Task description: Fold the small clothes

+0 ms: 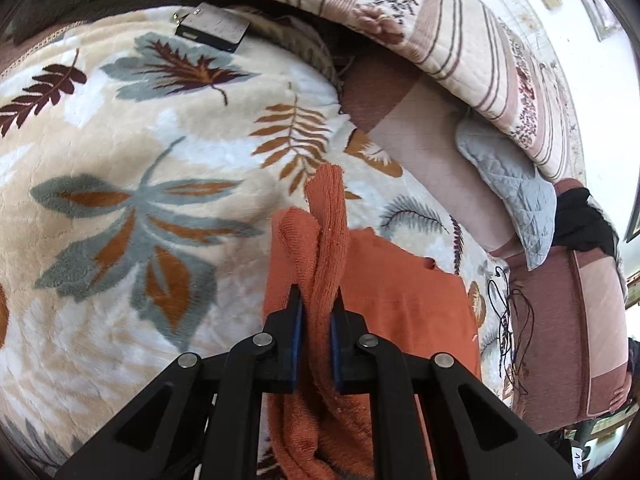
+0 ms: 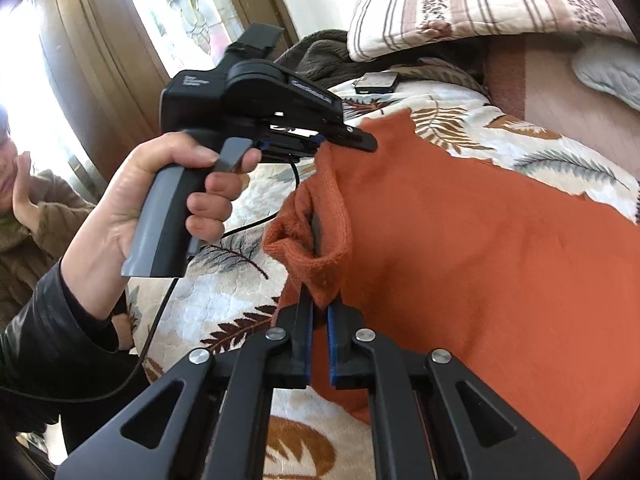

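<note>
An orange knit garment (image 1: 400,304) lies on a leaf-patterned blanket (image 1: 120,160). My left gripper (image 1: 317,296) is shut on a bunched edge of it, and a fold of the cloth stands up beyond the fingertips. In the right wrist view the garment (image 2: 480,260) spreads to the right. My right gripper (image 2: 320,304) is shut on another rolled edge of it. The left gripper (image 2: 340,140) shows there too, held by a hand and gripping the garment's far corner.
A striped quilt (image 1: 420,20) and a grey quilted pad (image 1: 508,176) lie at the back on a pink sofa (image 1: 560,320). A small dark box (image 1: 212,28) sits on the blanket. Black cords (image 1: 508,320) lie at the blanket's right edge. A person (image 2: 24,208) sits at the left.
</note>
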Demonstrator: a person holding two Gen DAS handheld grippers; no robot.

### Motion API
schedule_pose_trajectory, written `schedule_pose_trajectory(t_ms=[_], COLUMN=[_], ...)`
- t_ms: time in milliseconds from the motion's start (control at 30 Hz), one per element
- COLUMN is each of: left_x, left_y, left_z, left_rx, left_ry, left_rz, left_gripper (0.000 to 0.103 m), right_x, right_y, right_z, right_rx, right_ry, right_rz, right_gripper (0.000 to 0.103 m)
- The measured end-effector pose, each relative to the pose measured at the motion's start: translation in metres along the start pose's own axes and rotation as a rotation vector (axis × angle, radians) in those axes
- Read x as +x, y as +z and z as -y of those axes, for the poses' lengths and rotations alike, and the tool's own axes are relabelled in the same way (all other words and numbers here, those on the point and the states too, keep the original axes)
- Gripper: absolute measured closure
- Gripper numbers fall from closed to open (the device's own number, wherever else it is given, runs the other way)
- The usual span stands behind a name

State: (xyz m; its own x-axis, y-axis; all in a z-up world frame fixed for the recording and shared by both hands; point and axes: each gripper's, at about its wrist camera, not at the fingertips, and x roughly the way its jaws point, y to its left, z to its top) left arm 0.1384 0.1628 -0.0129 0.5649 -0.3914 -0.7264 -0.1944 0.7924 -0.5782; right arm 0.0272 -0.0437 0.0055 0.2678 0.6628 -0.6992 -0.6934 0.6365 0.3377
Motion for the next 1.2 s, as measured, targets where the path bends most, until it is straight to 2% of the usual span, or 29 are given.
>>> schedule_pose_trajectory(t_ms=[200,600,900,1200], left_x=[0.003,0.011,0.040,0.095], left_y=[-0.005,-0.011,-0.031,-0.061], left_z=[0.021,0.109,0.184,0.274], left_rx=[0.032,0.163,0.265,0.377], left_ry=[0.044,0.100,0.078,0.059], left_rz=[-0.006,-0.038,-0.077,-0.132], left_gripper=[0.093,0.094,0.094,0.097], right_x=[-0.023,-0.063,-0.105,-0.152], right_y=[-0.009,-0.024,-0.044,-0.074], right_z=[0.004,0.038,0.067,0.111], right_rx=[0.014,0.093,0.159,0.240], right_ry=[-0.010,-0.016,-0.049,-0.108], right_rz=[0.025,0.096,0.151,0.181], right_gripper=[0.097,0.098,0.098,0.098])
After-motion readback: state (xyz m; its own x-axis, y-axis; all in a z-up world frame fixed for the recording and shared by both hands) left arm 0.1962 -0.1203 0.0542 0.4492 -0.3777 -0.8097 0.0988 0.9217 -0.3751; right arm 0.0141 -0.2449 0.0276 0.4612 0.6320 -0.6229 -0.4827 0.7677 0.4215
